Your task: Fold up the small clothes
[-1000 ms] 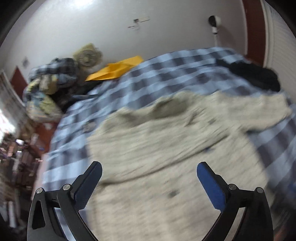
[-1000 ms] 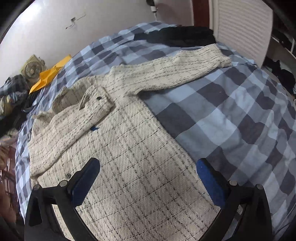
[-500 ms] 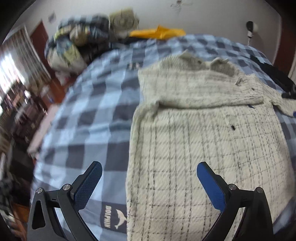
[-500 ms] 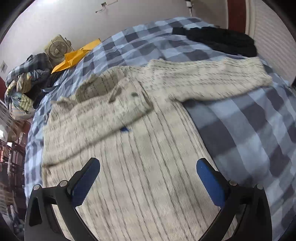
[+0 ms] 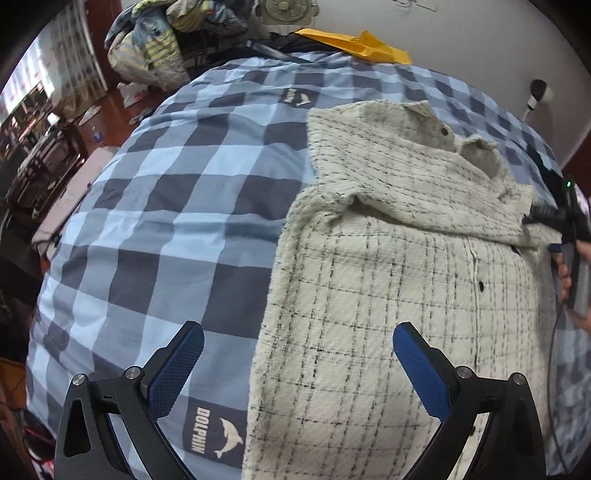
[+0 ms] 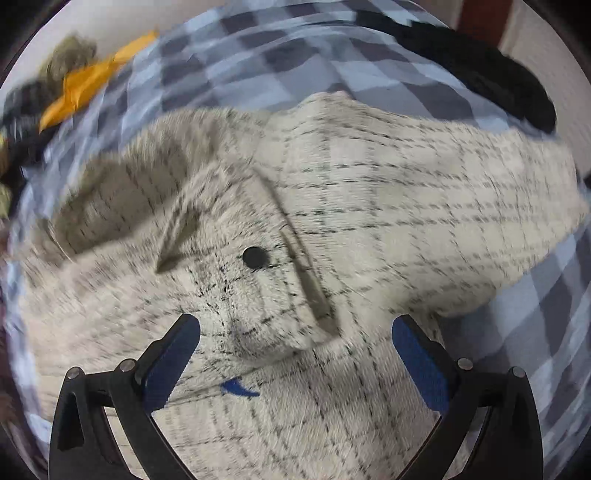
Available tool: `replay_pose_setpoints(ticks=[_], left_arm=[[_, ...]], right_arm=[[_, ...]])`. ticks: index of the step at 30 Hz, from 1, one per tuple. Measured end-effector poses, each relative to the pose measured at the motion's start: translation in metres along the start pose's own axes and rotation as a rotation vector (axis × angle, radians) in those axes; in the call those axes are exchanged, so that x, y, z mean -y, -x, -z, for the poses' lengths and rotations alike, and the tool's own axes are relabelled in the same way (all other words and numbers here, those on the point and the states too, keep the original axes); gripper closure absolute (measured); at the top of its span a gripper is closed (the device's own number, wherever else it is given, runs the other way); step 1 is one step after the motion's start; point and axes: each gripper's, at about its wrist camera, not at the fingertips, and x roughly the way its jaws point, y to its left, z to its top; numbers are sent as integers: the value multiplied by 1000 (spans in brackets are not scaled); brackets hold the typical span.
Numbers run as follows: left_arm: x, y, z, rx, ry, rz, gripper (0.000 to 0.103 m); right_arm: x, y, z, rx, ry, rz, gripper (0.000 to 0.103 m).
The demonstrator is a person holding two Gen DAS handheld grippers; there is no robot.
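Observation:
A cream checked shirt (image 5: 388, 295) with black buttons lies spread on the blue-checked bedspread (image 5: 166, 221). One sleeve is folded across its chest, and its cuff (image 6: 273, 317) lies just ahead of my right gripper (image 6: 295, 350), which is open and low over the cloth. The other sleeve (image 6: 443, 206) stretches out to the right. My left gripper (image 5: 297, 354) hovers open over the shirt's lower left edge, holding nothing. In the left wrist view the right gripper (image 5: 550, 230), held by a hand, shows at the far right beside the cuff.
A black garment (image 6: 480, 70) lies at the bed's far right. A yellow folded item (image 5: 354, 44), a fan (image 5: 286, 7) and a heap of clothes and bags (image 5: 162, 48) sit beyond the bed's far edge. Floor and furniture (image 5: 40, 147) lie to the left.
My right gripper has dropped close to the folded sleeve's cuff. The left gripper's view has swung left and now takes in the shirt's left edge and the bedspread.

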Motion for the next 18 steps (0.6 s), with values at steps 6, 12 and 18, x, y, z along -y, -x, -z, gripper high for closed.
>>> replay_pose_setpoints(ticks=[6,12,18], left_arm=[[-9,0,-2,-2,39,-6,0],[-19,1,-3,8,70,-20,0],[-30,-7,-2,-20,107,-7,0]], right_arm=[[-23,8,10,37,114,-18,79],[-6,80,12,203,46,-182,84],[18,86,3,258,-18,-140,85]])
